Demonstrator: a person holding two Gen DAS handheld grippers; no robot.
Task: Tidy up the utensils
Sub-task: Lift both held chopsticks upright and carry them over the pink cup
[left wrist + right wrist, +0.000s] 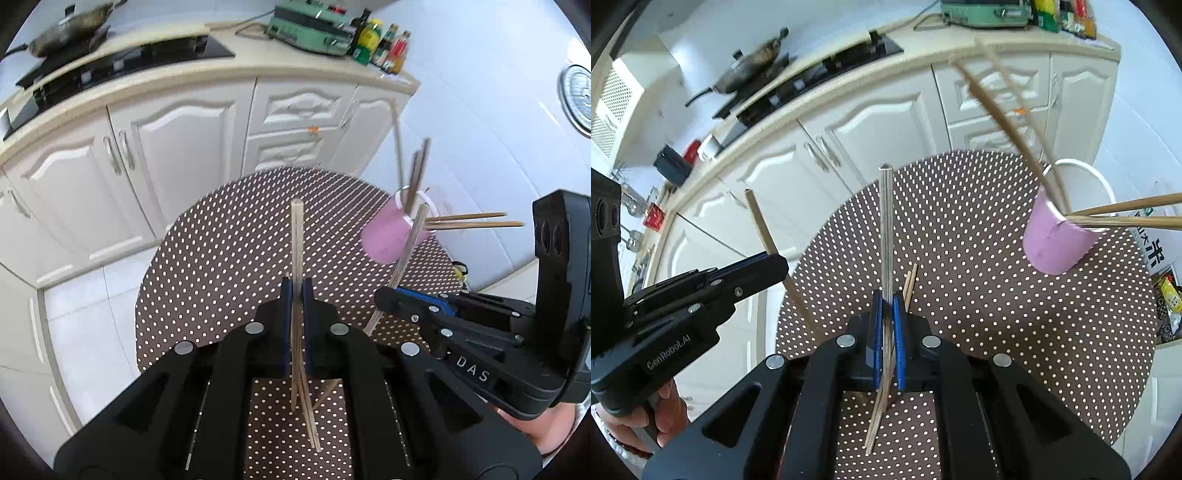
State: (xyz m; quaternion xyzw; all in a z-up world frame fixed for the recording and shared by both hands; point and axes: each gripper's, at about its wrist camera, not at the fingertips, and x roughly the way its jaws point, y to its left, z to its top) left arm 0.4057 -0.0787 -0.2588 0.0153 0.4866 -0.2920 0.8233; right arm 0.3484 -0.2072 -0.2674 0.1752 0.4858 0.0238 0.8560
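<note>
Chopsticks are split up: each tool is clamped on one, left tool (296, 291) and right tool (887, 301), both above the dotted surface (997, 314), more sticking out of the pink cup (1056, 243).

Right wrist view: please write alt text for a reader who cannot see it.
The right gripper is shut on upright wooden chopsticks above a round polka-dot table. A pink cup to the right already holds several chopsticks; at left, the left gripper grips another chopstick, with white kitchen cabinets behind.
</note>
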